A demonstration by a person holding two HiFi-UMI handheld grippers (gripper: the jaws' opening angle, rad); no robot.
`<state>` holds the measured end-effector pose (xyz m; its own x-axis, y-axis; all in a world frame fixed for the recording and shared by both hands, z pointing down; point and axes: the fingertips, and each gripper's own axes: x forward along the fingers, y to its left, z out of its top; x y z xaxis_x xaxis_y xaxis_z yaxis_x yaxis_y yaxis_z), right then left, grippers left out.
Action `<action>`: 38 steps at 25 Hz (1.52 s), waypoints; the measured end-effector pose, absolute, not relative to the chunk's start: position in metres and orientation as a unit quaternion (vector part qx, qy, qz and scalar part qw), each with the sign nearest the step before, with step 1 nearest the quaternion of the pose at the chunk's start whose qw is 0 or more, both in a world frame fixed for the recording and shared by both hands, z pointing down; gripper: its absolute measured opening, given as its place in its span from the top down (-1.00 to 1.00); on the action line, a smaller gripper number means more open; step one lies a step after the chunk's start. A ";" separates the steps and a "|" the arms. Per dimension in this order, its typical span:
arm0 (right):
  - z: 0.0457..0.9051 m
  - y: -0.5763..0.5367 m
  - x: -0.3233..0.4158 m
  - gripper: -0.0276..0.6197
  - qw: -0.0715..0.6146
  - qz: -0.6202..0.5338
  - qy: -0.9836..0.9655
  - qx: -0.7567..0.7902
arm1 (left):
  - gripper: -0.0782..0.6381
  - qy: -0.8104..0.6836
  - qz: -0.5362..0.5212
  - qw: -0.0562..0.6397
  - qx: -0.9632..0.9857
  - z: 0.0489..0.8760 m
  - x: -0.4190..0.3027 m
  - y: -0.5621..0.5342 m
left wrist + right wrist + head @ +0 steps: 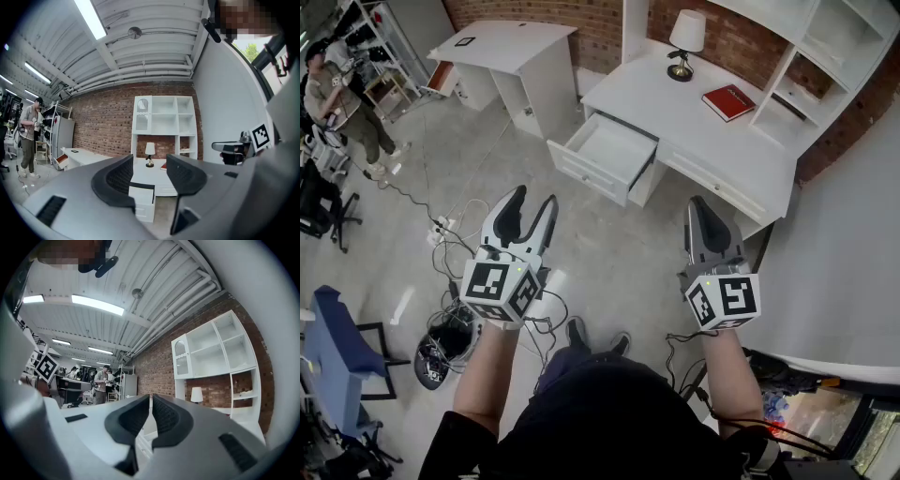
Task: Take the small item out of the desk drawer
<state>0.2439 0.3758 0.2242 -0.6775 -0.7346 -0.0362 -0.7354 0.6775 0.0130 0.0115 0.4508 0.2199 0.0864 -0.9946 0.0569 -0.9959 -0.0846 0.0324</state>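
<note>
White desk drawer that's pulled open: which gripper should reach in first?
Probably the left gripper: its jaws stand apart and the open white desk drawer shows between them. The right gripper is shut.

Desk (pixel 712 131) against brick wall (pixel 581 23); shelf unit (pixel 834 37) on its back part. Lamp (pixel 684 42) on desk top near wall; book (pixel 728 101) right of lamp. Drawer (pixel 605 155) pulled out at desk's left front. Second desk (pixel 502 47) farther left, apart. Cables (pixel 450 234) on floor left of left gripper (pixel 534 199); right gripper (pixel 701 204) beside it, both short of drawer.
</note>
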 end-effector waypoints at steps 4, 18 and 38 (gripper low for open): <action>0.223 0.377 0.242 0.86 0.015 0.013 0.915 -0.402 | 0.16 -0.676 0.008 0.031 0.736 0.219 0.010 0.453; 0.230 0.369 0.229 0.43 0.023 0.006 0.914 -0.406 | 0.16 -0.687 0.005 0.025 0.726 0.218 -0.018 0.459; 0.215 0.317 0.066 0.41 -0.002 0.027 0.892 -0.450 | 0.13 -0.645 -0.024 0.048 0.763 0.233 -0.194 0.381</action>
<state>0.0661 0.3175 0.2151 -0.5943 -0.8040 -0.0201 -0.8037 0.5928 0.0504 -0.1935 0.3813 0.2335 0.1678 -0.9855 0.0253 -0.9810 -0.1644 0.1032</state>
